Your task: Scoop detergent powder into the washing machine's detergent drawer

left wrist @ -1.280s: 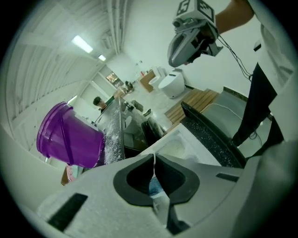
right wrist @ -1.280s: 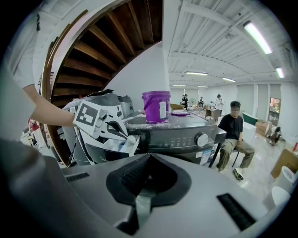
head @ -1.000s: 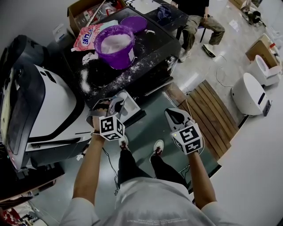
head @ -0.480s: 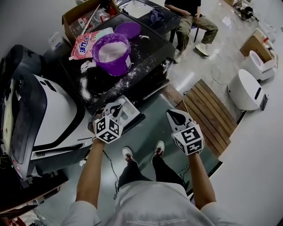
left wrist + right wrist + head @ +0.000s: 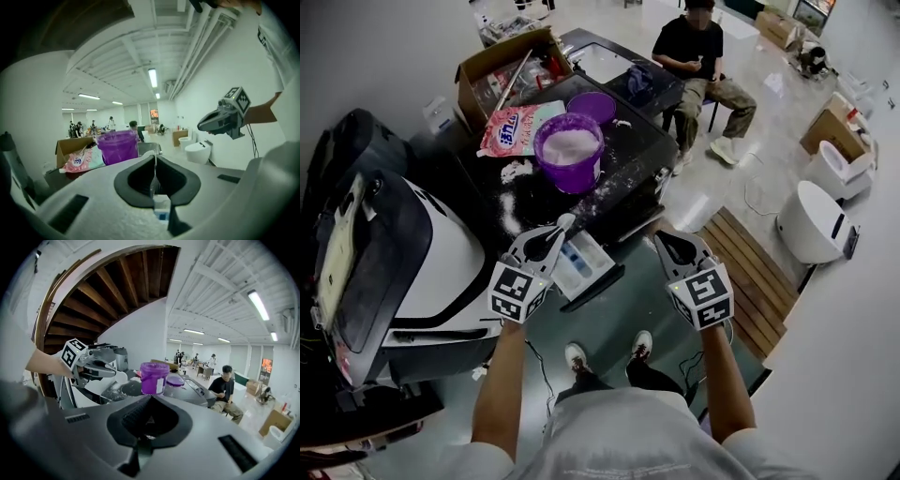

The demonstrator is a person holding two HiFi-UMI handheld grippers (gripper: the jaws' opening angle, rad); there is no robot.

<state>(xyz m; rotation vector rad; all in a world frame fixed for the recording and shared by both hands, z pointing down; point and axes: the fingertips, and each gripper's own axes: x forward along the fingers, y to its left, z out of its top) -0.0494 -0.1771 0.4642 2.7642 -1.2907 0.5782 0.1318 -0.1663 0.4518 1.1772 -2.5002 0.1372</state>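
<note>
Two grippers are held near the pulled-out detergent drawer (image 5: 589, 269). The left gripper (image 5: 553, 234) is clamped on the thin handle of a white scoop (image 5: 566, 221), and the right gripper (image 5: 666, 241) has its jaws together and empty, to the drawer's right. One purple bucket (image 5: 570, 157) of white powder stands beyond the drawer on the black machine top (image 5: 630, 150), beside a pink detergent bag (image 5: 517, 129).

Three cameras: one overhead, two riding low.
The head view looks steeply down from overhead, well back. The cameras on the left gripper (image 5: 555, 234) and right gripper (image 5: 666, 240) face level along their own jaws. All three views share the purple bucket (image 5: 570, 150), and each gripper view catches the other gripper.
</note>
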